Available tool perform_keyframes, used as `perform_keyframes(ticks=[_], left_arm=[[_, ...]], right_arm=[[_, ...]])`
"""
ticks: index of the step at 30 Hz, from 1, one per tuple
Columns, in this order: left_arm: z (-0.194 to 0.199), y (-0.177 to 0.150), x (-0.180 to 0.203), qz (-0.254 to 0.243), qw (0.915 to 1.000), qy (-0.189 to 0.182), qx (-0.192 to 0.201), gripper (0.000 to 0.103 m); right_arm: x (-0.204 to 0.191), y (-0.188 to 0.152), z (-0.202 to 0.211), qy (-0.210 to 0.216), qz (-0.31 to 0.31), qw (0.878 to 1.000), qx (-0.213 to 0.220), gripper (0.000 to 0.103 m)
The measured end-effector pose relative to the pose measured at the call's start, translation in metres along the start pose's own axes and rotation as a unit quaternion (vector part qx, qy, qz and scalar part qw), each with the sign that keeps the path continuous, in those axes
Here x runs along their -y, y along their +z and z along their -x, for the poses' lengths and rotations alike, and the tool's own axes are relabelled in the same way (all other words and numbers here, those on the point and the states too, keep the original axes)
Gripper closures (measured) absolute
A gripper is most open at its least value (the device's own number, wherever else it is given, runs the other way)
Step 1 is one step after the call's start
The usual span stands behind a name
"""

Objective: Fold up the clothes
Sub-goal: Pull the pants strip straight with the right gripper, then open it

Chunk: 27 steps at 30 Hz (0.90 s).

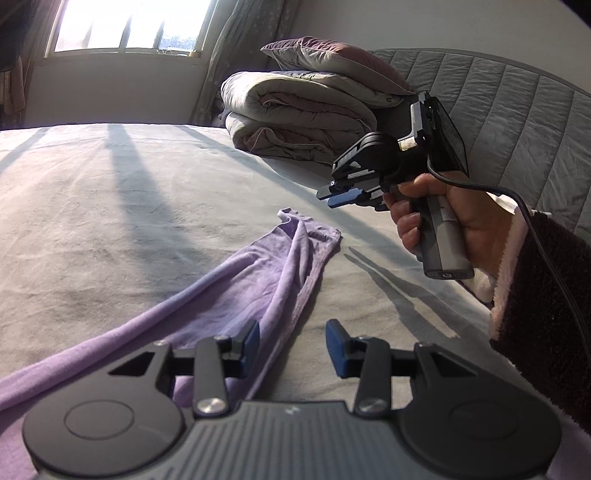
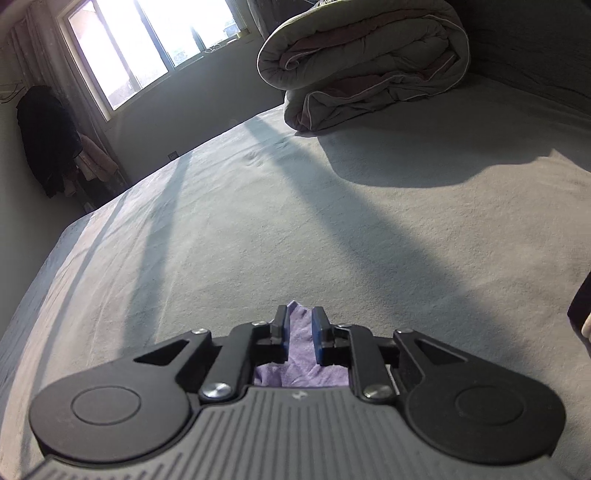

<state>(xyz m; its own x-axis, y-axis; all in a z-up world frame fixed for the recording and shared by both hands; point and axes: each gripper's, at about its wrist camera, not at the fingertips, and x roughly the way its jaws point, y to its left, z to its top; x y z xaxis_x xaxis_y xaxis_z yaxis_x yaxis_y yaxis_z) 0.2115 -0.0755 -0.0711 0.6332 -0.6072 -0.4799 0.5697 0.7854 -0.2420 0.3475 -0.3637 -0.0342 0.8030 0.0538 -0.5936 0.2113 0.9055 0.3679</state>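
Note:
A lilac garment [image 1: 266,273] lies stretched out and bunched lengthwise on the pale bed sheet [image 1: 110,221]. My left gripper [image 1: 292,339] hovers low over its near part, open wide, with the left pad above the cloth and nothing between the fingers. A hand [image 1: 461,221] in a dark fleecy sleeve holds my right gripper [image 1: 327,195] in the air, above and right of the garment's far end. In the right wrist view, my right gripper [image 2: 299,325] is open by a narrow gap. The lilac garment [image 2: 301,354] shows through that gap, lying on the bed below.
A folded duvet with a pillow on top [image 1: 303,107] sits at the head of the bed, against a quilted grey headboard [image 1: 498,103]. A bright window [image 1: 129,26] throws long shadow bars across the sheet. Dark clothes [image 2: 48,140] hang by the wall.

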Motion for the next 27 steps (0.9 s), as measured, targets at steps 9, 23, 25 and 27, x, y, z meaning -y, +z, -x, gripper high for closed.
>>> perform_keyframes(ticks=[9,23,25,27], left_arm=[[-0.006,-0.005,0.007,-0.021,0.9996,0.001,-0.02,0.063],[-0.015,-0.006,0.028,-0.076,0.9964,-0.017,-0.032,0.062],[-0.017,-0.005,0.029,-0.078,0.9962,-0.016,-0.035,0.062],[-0.017,-0.006,0.028,-0.076,0.9964,-0.016,-0.035,0.062]], right_arm=[[0.008,-0.036,-0.013,-0.027,0.048,0.998,-0.009,0.079],[0.042,-0.028,0.039,-0.085,0.067,0.993,0.036,0.101],[0.048,-0.033,0.039,-0.089,0.065,0.993,0.031,0.101],[0.055,-0.039,0.031,-0.091,0.062,0.994,0.021,0.101]])
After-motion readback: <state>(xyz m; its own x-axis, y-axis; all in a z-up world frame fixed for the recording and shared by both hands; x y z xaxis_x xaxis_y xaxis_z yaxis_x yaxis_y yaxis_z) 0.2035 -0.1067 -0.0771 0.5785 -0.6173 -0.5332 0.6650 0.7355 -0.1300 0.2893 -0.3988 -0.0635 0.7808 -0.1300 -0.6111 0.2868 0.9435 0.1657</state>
